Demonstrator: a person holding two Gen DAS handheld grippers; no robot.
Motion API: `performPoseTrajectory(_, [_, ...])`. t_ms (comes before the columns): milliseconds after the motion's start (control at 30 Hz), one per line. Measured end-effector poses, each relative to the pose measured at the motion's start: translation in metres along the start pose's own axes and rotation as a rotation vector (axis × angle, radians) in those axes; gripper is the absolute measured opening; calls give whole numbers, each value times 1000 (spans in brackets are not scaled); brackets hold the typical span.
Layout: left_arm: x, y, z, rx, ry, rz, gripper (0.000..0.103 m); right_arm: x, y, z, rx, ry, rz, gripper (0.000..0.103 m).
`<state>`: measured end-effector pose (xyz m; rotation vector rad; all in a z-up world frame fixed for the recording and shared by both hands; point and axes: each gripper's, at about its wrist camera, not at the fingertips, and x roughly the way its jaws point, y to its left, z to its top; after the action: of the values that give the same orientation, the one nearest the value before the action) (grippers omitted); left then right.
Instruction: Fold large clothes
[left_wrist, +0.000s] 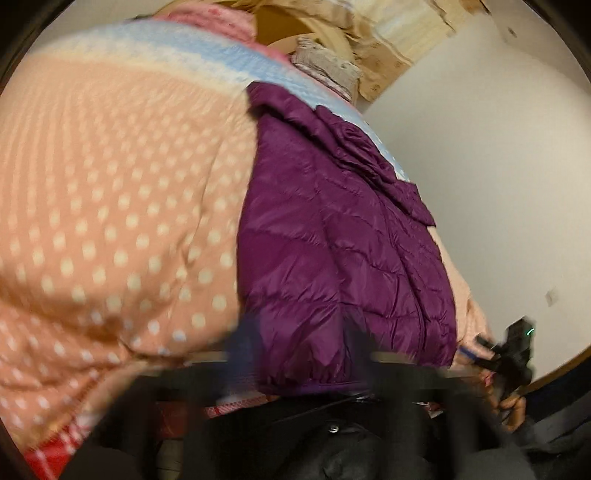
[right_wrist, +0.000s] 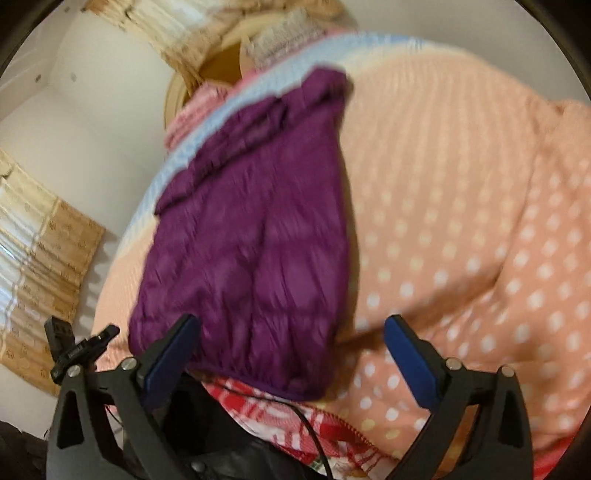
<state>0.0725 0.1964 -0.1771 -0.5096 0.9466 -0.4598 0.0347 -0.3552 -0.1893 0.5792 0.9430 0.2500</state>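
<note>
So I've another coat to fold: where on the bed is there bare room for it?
The polka-dot blanket lies bare beside the purple jacket, away from the wall. The jacket's wall side is crowded: only a thin strip.

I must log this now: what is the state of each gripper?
Left gripper: blurred, apparently open, holding nothing.
Right gripper: open, holding nothing; the purple jacket lies free on the dotted blanket.

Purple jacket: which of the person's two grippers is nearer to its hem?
Right, but only narrowly. The right gripper straddles the purple jacket's hem, with one finger overlapping it. The left gripper is blurred and also at that hem, so the margin is uncertain.
</note>
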Motion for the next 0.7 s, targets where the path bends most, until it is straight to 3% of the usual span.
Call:
performPoseTrajectory(67, [1, 2, -5, -15, -42, 27, 102, 14, -2, -6, 9, 37, 7, 102])
performPoseTrajectory(200, [28, -10, -14, 60, 88, 120, 102, 35, 6, -13, -10, 98, 43, 101])
performPoseTrajectory(267, [33, -12, -15, 36, 86, 87, 102, 42, 12, -12, -31, 110, 60, 78])
performPoseTrajectory(333, [39, -8, -11, -32, 78, 49, 102, 50, 15, -11, -41, 137, 55, 72])
performPoseTrajectory(400, [45, -7, -7, -57, 88, -3, 98, 54, 16, -13, -48, 150, 44, 60])
performPoseTrajectory(467, [45, -11, -5, -53, 87, 9, 86, 56, 10, -13, -53, 161, 41, 25])
performPoseTrajectory(500, [45, -12, -5, -36, 93, 33, 68, 54, 9, -13, -48, 162, 46, 22])
performPoseTrajectory(533, [42, -11, -6, -6, 100, 68, 41, 50, 8, -13, -40, 159, 62, 15])
performPoseTrajectory(600, [32, -2, -7, -28, 102, 9, 8, 42, 10, -11, -47, 141, 101, 11])
performPoseTrajectory(633, [26, 2, -7, -61, 94, -63, 7, 36, 12, -10, -55, 129, 119, 11])
performPoseTrajectory(700, [18, -4, -3, -40, 70, -94, 6, 25, 21, -3, -70, 105, 157, 11])
